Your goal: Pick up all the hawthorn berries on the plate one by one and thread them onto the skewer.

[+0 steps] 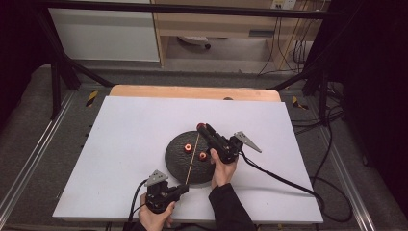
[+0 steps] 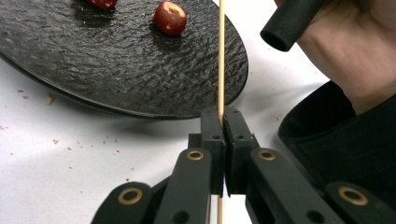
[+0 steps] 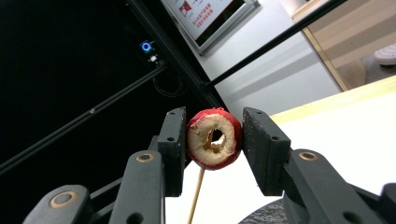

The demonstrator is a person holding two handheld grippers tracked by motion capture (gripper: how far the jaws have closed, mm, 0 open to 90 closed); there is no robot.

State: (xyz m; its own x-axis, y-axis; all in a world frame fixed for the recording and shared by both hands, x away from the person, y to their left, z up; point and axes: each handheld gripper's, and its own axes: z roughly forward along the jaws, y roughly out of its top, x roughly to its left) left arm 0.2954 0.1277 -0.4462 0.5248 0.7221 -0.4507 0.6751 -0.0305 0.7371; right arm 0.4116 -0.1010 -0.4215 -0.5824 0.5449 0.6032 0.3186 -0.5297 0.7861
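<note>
Nearest you, your left gripper [image 1: 184, 189] has its jaws pressed fully together on the near end of a thin wooden skewer [image 2: 221, 56], which points away across a dark textured plate [image 1: 175, 161] on the white table [image 1: 120, 159]; that grip likely steadies the stick so fruit can be slid onto it. Two cored red fruits [image 1: 188, 148] rest on the plate. Beyond them, your right gripper [image 1: 201, 127] holds a third cored red fruit [image 3: 214, 138] between partly open jaws, its bored hole facing the skewer's tip, apparently lined up for threading. Farther off, a poster [image 3: 198, 11] carries writing too small to read.
</note>
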